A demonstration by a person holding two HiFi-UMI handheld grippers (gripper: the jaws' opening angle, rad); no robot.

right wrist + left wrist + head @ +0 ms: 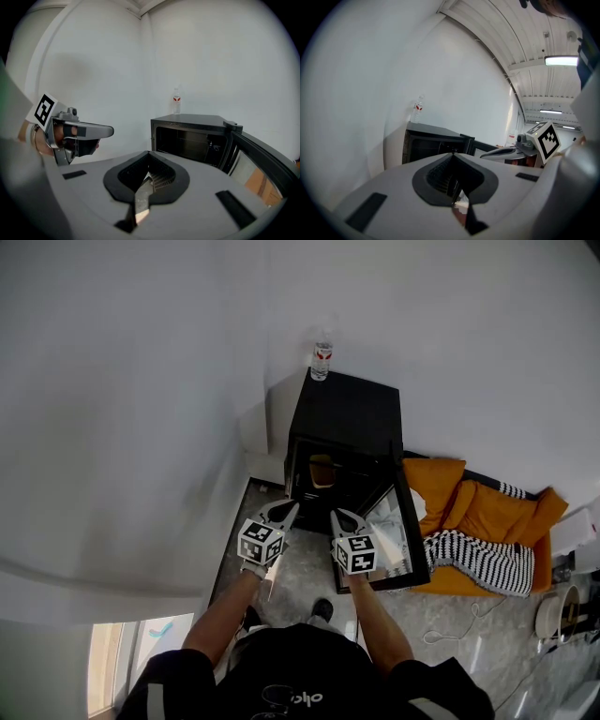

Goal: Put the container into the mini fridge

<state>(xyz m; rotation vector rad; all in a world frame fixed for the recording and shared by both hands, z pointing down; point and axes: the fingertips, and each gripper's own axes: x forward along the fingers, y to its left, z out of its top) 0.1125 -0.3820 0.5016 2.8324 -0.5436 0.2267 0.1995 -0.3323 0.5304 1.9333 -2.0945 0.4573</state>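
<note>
The left gripper (284, 510) and right gripper (341, 517), jaws closed on nothing, hover before the mini fridge (342, 413), where what looks like the yellowish container (322, 471) sits inside, so probably only its open door (401, 532) remains.

Ahead of the jaws a black fridge (342, 413) carries a clear, red-labelled bottle (322, 357) against white walls (141, 381), while right of them lie orange cushions (483, 512) and a black-and-white striped cloth (483, 561).
</note>
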